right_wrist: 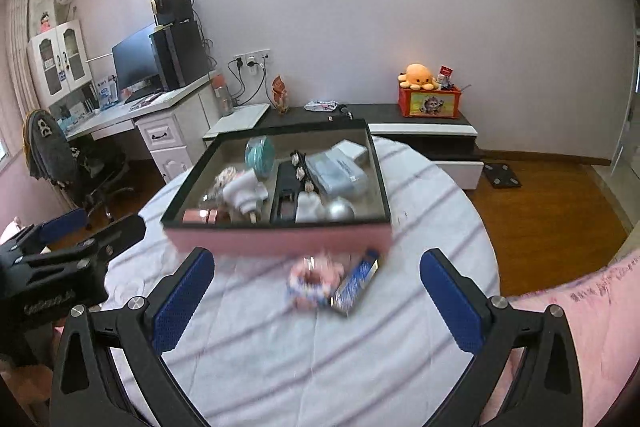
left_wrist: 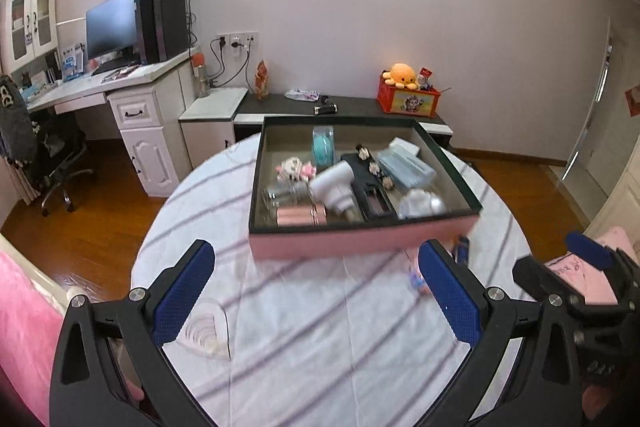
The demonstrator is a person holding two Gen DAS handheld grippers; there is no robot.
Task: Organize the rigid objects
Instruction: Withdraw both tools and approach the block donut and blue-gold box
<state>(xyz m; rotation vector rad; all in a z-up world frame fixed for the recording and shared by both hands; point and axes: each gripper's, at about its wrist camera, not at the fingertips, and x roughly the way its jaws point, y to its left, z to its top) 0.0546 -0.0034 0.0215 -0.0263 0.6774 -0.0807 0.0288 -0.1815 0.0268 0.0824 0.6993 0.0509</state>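
A pink box with a dark rim stands on the round striped table. It holds several items: a white massage gun, a teal roll, a blue case and a pink tube. In front of the box lie a pink scrunchie and a blue packet. My left gripper is open over bare cloth. My right gripper is open, nothing between its fingers, just short of the scrunchie.
A clear heart-shaped dish lies on the cloth near the left finger. A desk with a monitor and an office chair stand at left. A low cabinet with a red box runs along the wall. Pink bedding borders the table.
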